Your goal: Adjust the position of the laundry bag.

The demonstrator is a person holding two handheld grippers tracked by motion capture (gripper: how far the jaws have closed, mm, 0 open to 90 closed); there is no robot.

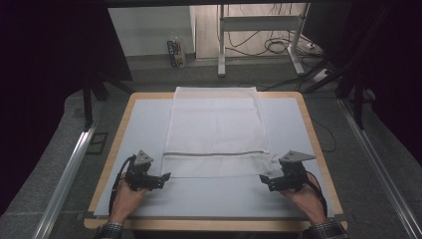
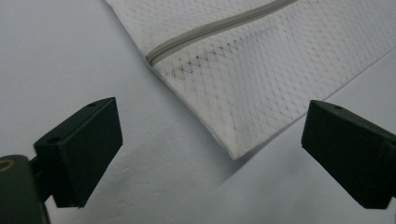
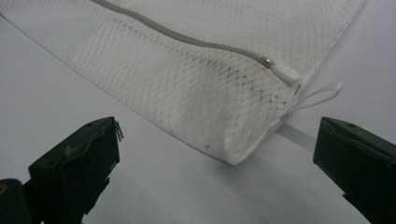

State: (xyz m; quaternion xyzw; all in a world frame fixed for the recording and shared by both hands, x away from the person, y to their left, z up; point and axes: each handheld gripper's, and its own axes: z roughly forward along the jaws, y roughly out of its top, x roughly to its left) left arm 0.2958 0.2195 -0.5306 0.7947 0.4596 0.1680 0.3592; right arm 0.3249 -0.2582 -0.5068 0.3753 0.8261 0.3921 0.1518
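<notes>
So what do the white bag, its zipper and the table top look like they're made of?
Bag: white synthetic-looking mesh, judging by the fine net of small holes; limp and matte.
Zipper: grey tape, seemingly woven; white pull, probably plastic, with a small shiny copper-coloured metal-looking band.
Table top: pale matte sheet, maybe paper or foam, over a wood-coloured board.

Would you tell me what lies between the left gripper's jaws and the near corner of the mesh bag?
Only bare table surface, seen in the left gripper view, separates the open left gripper from the mesh bag.
</notes>
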